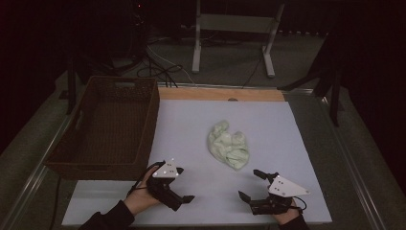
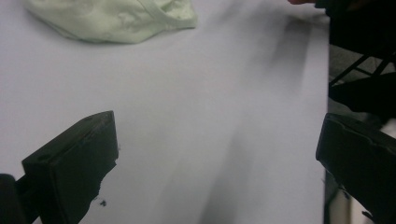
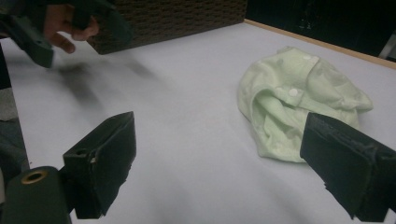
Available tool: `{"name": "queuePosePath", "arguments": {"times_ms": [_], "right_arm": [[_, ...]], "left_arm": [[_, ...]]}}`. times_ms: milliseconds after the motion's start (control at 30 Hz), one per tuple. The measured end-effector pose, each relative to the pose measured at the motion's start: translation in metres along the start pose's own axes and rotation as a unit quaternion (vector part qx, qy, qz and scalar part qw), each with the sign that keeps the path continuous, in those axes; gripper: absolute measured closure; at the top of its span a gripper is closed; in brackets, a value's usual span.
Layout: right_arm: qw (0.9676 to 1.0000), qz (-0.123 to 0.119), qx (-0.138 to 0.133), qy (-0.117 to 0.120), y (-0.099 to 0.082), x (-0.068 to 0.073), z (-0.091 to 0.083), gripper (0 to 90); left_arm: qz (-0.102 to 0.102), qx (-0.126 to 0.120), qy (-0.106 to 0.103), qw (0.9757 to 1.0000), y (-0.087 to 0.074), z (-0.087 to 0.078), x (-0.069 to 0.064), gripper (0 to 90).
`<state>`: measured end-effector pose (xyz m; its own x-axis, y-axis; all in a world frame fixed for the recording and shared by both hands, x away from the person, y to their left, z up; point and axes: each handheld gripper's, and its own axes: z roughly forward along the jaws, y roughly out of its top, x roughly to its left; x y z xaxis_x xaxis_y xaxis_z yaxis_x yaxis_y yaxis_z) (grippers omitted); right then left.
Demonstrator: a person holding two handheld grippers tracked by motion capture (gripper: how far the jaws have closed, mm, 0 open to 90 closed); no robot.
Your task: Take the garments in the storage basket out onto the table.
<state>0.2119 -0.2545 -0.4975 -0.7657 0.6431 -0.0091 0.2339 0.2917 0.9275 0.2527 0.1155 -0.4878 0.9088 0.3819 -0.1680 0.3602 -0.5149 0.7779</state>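
A crumpled pale green garment (image 1: 229, 145) lies on the white tabletop (image 1: 191, 129), right of its middle. My left gripper (image 1: 184, 201) hovers near the front edge, left of the garment, open with nothing between its jaws. My right gripper (image 1: 249, 184) sits at the front right, just in front of the garment, also open and empty. In the right gripper view the garment (image 3: 299, 93) lies beyond the wide-apart jaws of the gripper (image 3: 224, 163), showing snap buttons. In the left gripper view the garment (image 2: 116, 18) is far off at the top left, and the gripper (image 2: 219, 154) stands wide open.
A brown wicker basket (image 1: 105, 129) stands on the table's left side, seemingly with nothing in it; its wall (image 3: 177, 18) shows in the right gripper view. A wooden strip (image 1: 220, 93) borders the far edge. Beyond it are a white stand (image 1: 234, 28) and cables (image 1: 163, 67) on the floor.
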Motion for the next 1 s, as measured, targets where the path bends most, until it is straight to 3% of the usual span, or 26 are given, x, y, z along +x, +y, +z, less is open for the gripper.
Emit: {"name": "queuePosePath", "arguments": {"times_ms": [233,567,767,1000], "right_arm": [[1.0000,-0.002,0.002,-0.001,0.000,0.001,0.000,10.9],[1.0000,-0.008,0.005,-0.001,-0.001,0.001,0.001,10.9],[0.9999,-0.008,0.008,-0.002,-0.001,0.001,0.002,10.9],[0.9999,-0.009,0.011,-0.002,-0.001,0.001,0.002,10.9]], "left_arm": [[0.013,0.027,-0.004,0.9995,-0.020,-0.014,-0.007,0.0],[0.026,0.045,-0.020,0.9985,-0.040,-0.033,-0.012,0.0],[0.029,0.040,-0.018,0.9986,-0.045,-0.043,-0.010,0.0],[0.036,0.051,-0.019,0.9979,-0.047,-0.042,-0.009,0.0]]}}
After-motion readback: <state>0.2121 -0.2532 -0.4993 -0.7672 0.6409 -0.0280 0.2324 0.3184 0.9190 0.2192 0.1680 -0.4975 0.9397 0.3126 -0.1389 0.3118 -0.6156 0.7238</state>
